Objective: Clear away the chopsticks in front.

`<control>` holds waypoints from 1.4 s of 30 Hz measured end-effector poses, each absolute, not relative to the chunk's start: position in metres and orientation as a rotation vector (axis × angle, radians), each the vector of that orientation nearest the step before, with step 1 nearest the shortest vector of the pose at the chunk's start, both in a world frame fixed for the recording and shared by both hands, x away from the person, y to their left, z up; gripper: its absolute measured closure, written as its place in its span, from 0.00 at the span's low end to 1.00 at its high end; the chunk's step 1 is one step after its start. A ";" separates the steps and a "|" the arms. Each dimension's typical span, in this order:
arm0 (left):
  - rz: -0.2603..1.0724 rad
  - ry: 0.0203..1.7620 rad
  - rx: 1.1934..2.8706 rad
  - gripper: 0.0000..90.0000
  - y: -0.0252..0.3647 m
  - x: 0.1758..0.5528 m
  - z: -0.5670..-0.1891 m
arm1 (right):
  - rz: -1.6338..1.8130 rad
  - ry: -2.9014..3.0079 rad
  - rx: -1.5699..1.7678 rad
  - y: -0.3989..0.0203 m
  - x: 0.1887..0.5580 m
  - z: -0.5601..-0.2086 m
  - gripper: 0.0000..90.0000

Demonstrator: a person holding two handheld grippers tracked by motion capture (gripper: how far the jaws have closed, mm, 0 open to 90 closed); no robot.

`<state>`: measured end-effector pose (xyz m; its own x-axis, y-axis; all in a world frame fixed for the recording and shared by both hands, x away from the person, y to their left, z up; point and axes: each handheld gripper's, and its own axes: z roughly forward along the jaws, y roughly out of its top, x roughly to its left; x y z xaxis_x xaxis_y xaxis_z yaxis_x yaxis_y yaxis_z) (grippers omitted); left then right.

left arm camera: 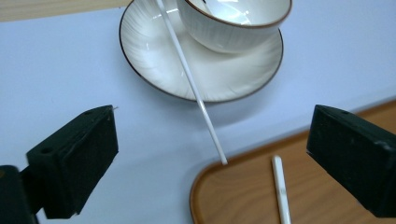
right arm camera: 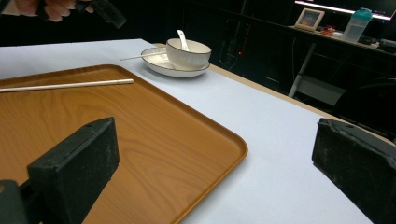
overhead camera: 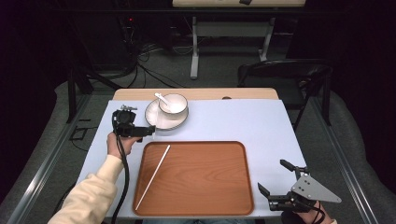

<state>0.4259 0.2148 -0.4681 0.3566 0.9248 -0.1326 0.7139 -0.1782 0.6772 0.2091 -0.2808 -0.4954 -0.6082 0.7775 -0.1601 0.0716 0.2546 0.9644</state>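
Observation:
A wooden tray [overhead camera: 205, 177] lies on the near part of the pale blue mat, with one white chopstick [overhead camera: 152, 177] slanting across its left side. Behind it a white plate [overhead camera: 154, 119] carries a bowl [overhead camera: 173, 103] with a spoon [overhead camera: 162, 98] in it. A second chopstick [left arm camera: 191, 84] leans on the plate [left arm camera: 154, 60], its lower tip at the tray's rim [left arm camera: 205, 175]. My left gripper [overhead camera: 150, 130] hovers left of the plate, jaws wide open with nothing between the pads. My right gripper [overhead camera: 274, 176] is open and holds nothing at the near right corner.
The blue mat [overhead camera: 243, 121] stretches bare to the right of the plate and tray. A black chair [overhead camera: 289, 74] stands behind the table's far right corner. Cables and a desk frame [overhead camera: 194, 51] lie on the floor beyond.

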 end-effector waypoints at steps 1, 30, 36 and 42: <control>0.411 1.438 1.957 0.01 0.215 0.433 -0.468 | 1.399 1.882 0.772 -0.281 0.209 -0.495 0.00; 0.352 1.507 2.023 0.46 0.200 0.528 -0.495 | 1.405 1.884 0.770 -0.281 0.210 -0.496 0.00; 0.351 1.538 2.051 0.56 0.198 0.535 -0.508 | 1.403 1.882 0.770 -0.282 0.210 -0.496 0.00; 0.313 1.553 2.017 0.62 0.202 0.539 -0.516 | 1.404 1.884 0.773 -0.281 0.210 -0.496 0.00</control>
